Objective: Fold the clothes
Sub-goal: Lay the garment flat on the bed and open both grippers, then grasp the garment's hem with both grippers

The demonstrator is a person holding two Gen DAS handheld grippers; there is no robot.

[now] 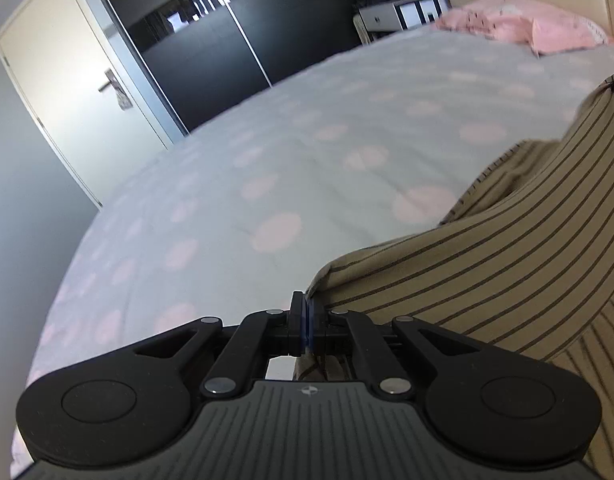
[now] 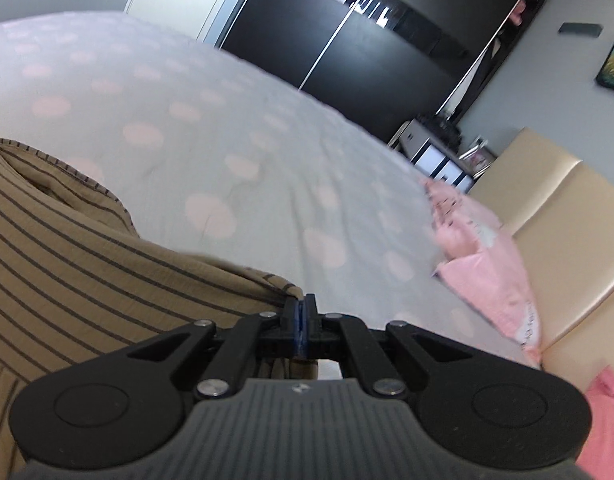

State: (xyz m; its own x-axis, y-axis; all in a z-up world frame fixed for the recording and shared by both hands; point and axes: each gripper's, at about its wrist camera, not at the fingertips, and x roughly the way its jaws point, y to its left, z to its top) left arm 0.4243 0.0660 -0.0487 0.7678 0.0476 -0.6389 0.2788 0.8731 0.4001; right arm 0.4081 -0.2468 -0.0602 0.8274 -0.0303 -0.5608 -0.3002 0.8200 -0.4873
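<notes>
Over the bed (image 1: 267, 152) with its spotted grey cover, a tan striped garment (image 1: 487, 264) hangs stretched between both grippers, likely so it can be laid out flat for folding. The left gripper (image 1: 306, 320) is clamped on a corner of the cloth, which spreads away toward the right of the frame. The right gripper (image 2: 302, 320) pinches the opposite corner, the garment filling the lower left of its view.
</notes>
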